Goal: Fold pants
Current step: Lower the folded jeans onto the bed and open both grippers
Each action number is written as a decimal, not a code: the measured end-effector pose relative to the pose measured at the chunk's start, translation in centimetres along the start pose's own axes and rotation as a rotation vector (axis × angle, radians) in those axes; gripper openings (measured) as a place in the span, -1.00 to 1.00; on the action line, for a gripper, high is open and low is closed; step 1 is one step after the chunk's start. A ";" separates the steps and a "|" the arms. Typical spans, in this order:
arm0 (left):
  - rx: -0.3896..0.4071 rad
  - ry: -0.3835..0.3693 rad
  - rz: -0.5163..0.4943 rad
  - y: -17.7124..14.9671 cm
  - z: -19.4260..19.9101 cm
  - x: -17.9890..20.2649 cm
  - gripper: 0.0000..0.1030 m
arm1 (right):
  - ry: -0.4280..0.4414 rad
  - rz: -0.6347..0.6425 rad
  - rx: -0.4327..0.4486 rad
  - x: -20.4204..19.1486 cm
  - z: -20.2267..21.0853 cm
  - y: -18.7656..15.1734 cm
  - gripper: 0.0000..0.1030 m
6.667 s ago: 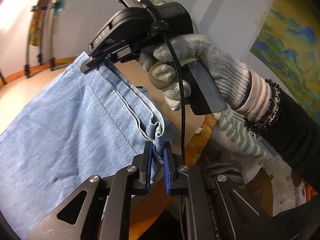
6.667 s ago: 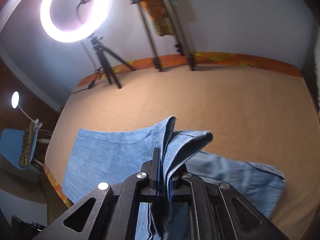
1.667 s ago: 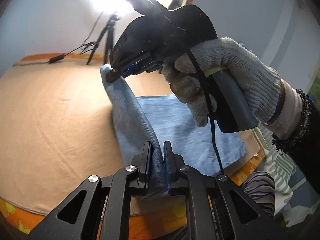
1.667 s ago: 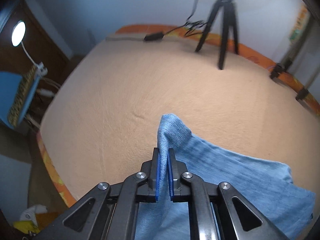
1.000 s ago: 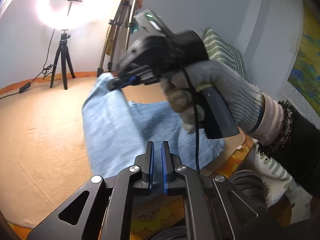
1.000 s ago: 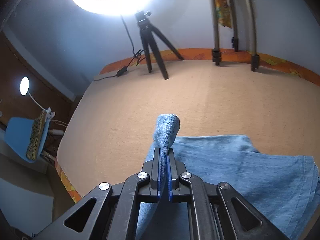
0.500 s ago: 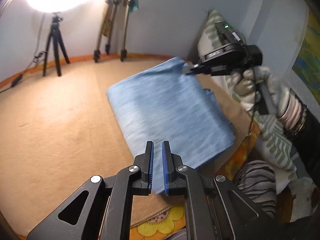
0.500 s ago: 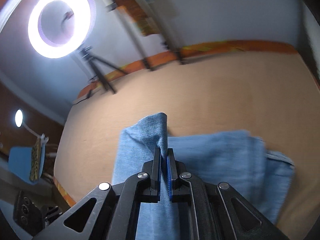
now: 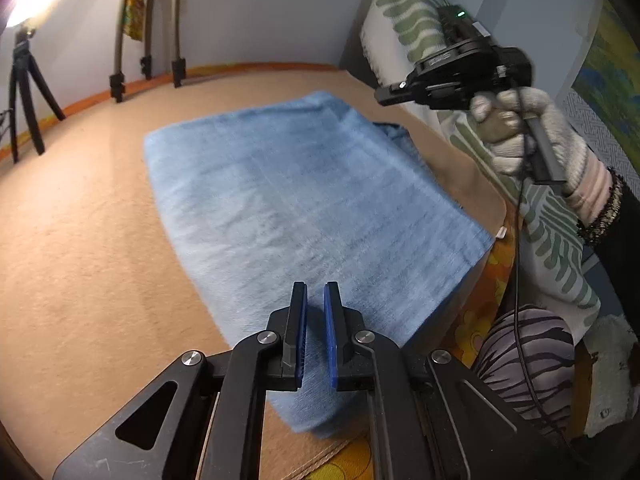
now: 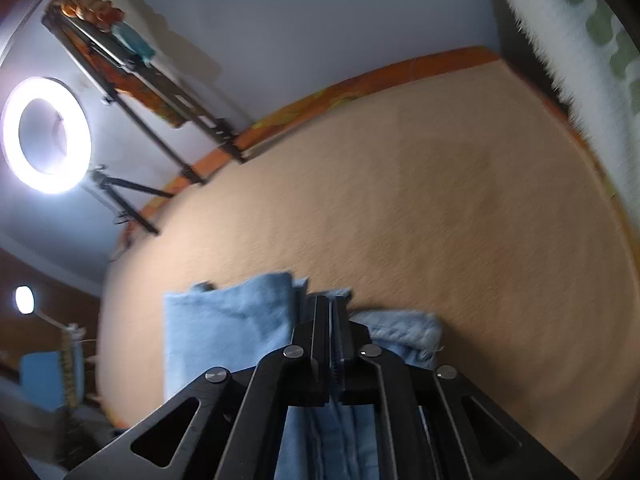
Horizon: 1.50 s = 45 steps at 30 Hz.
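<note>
**A:** Left wrist view first. Where are the pants and how much room is around them?

**B:** The pants (image 9: pixel 304 192) lie folded into a flat blue rectangle on the bed (image 9: pixel 80 260). Their right side runs close along the bed's edge, and the near right corner reaches it, just above the orange flowered sheet (image 9: pixel 496 272). To the left and beyond them the tan cover is open as far as the tripod (image 9: pixel 24 92) and the stand legs (image 9: pixel 148 40) by the wall. At the far right corner a darker bit of denim pokes out from under the fold.

**A:** And the hand-held grippers?

**B:** The left hand-held gripper (image 9: pixel 315 300) tilts down over the near end of the pants. Its jaws are drawn close with only a slit between them, and the denim seen through it looks like cloth lying below. The right hand-held gripper (image 9: pixel 382 96) is up in the air beside the far right corner, clear of the cloth and in front of the pillow (image 9: pixel 404 4). A gloved hand (image 9: pixel 520 136) has its handle, with the wrist bent. Its jaws are almost together, having just eased apart slightly, with nothing between them.

**A:** Right wrist view?

**B:** It is blurred and rolled to one side. The fingers point down over a corner of the pants, with the layered edges just under the tips. Bare bed stretches ahead and to the right. A ring light (image 10: pixel 44 136) glows at the left.
</note>
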<state>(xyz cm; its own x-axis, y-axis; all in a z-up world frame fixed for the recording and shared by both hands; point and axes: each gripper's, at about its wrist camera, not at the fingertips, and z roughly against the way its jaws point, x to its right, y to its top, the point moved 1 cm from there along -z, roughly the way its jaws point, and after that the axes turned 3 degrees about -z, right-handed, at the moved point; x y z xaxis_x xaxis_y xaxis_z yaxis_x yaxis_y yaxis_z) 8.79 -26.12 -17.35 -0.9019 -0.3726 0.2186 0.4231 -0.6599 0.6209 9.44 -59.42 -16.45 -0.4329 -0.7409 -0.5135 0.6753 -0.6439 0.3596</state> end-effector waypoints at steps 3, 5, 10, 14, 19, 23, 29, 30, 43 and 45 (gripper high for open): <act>-0.011 -0.009 0.003 -0.2 -0.5 0.0 -0.81 | 0.045 0.049 -0.031 -0.8 0.8 -2.0 -0.34; -0.007 -0.015 0.009 -0.1 -0.5 -0.1 -0.76 | 0.063 0.084 -0.059 -1.3 1.2 -3.5 -0.34; 0.009 -0.004 0.022 0.0 0.0 -0.4 -0.75 | 0.067 0.097 -0.110 -1.8 0.9 -6.6 -0.32; 0.025 0.012 0.035 -0.1 0.8 -1.0 -0.75 | 0.095 0.085 -0.134 -2.0 0.2 -7.3 -0.32; 0.048 0.039 0.065 -0.2 2.0 -2.3 -0.72 | 0.069 0.071 -0.134 -2.2 -0.9 -7.7 -0.38; 0.061 0.065 0.073 0.0 2.5 -3.1 -0.68 | 0.072 0.098 -0.088 -2.9 1.0 -8.3 -0.86; 0.077 0.071 0.063 0.2 2.6 -3.0 -0.68 | -0.028 0.183 0.000 -5.6 4.0 -8.8 -0.93; 0.078 0.070 0.059 0.2 2.6 -2.9 -0.68 | -0.057 0.203 0.012 -5.6 4.4 -8.7 -0.93; 0.033 0.057 0.029 1.0 0.3 -2.2 -0.68 | -0.131 0.111 0.052 0.4 6.0 -8.3 -0.89; 0.029 0.072 0.021 1.8 0.7 -2.5 -0.68 | -0.124 0.153 0.081 -1.0 6.6 -8.0 -0.56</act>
<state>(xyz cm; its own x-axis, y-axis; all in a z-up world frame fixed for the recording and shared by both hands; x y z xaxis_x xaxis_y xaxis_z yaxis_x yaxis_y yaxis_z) 11.70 -25.95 -16.25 -0.8836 -0.4331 0.1778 0.4384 -0.6322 0.6388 0.54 -54.82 -13.69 -0.4025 -0.8460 -0.3497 0.6912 -0.5313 0.4898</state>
